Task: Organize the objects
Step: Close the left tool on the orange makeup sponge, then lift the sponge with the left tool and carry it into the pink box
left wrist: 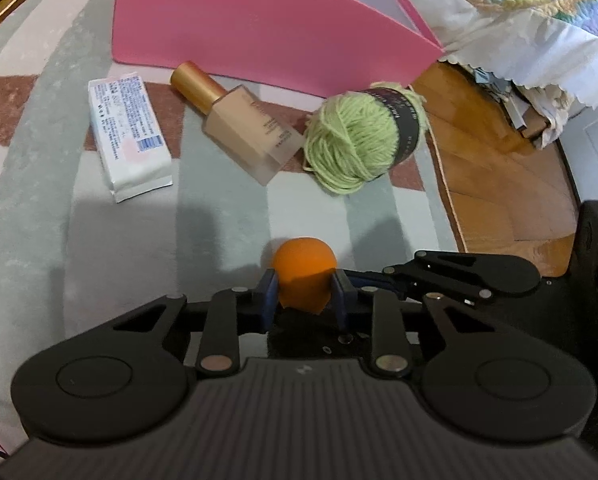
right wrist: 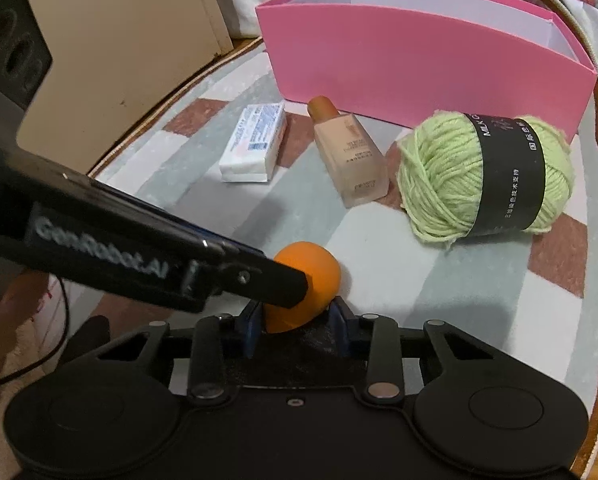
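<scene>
A patterned rug of grey, white and brown patches fills most of both views. On it, in the upper part of each frame, stands an open pink box with a white inside. Below the box, three things lie in a row across the middle of the frame. At the right is a ball of light green yarn with a black paper band. In the centre is a beige foundation bottle on its side, its gold cap toward the box. At the left is a white wrapped bar of soap.

The left gripper points steeply down at the rug from the bottom of its own view, its blue fingers pressed onto the sides of a small orange makeup sponge, which sits low in the centre of the frame on the rug. In the right wrist view it enters as a long black arm from the upper left, its tip against the sponge.

The right gripper is tilted down likewise and pinches the same sponge from a crossing angle, its fingers closed on the sponge's lower part. The sponge lies well apart from the row of three things.
</scene>
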The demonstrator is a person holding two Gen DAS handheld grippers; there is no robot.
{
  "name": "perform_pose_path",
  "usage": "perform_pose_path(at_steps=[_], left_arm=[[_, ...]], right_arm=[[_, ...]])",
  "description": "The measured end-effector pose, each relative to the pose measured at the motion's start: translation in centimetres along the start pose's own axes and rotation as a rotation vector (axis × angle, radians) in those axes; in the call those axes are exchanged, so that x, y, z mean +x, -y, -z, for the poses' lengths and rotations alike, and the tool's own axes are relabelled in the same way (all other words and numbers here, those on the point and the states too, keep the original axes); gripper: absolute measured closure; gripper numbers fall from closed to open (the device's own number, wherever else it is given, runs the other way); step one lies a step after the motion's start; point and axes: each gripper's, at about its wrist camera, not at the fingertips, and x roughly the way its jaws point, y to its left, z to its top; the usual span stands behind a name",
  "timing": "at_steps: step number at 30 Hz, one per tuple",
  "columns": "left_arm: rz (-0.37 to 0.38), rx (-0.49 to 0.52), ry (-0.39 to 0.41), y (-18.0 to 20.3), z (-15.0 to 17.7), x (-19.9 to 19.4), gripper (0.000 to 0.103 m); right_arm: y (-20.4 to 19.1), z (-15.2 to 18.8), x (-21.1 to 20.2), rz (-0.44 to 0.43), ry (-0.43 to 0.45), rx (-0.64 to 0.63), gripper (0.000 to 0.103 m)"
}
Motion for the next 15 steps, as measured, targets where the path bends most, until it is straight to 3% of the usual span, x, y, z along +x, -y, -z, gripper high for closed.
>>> perform_pose_path(at_steps=[9,15], left_arm=[[0.059,0.019,0.076,1.0,0.3,-3.1,0.077],[0.048,0.068,0.150,3.3,0.0,-6.3,0.077]], right_arm=[[-0.9,-0.7,-2.5,0.019,0.040,-0.042,0.063],[-2.4,-1.9,-5.3,0.053,0.089,-0.136,0.062]])
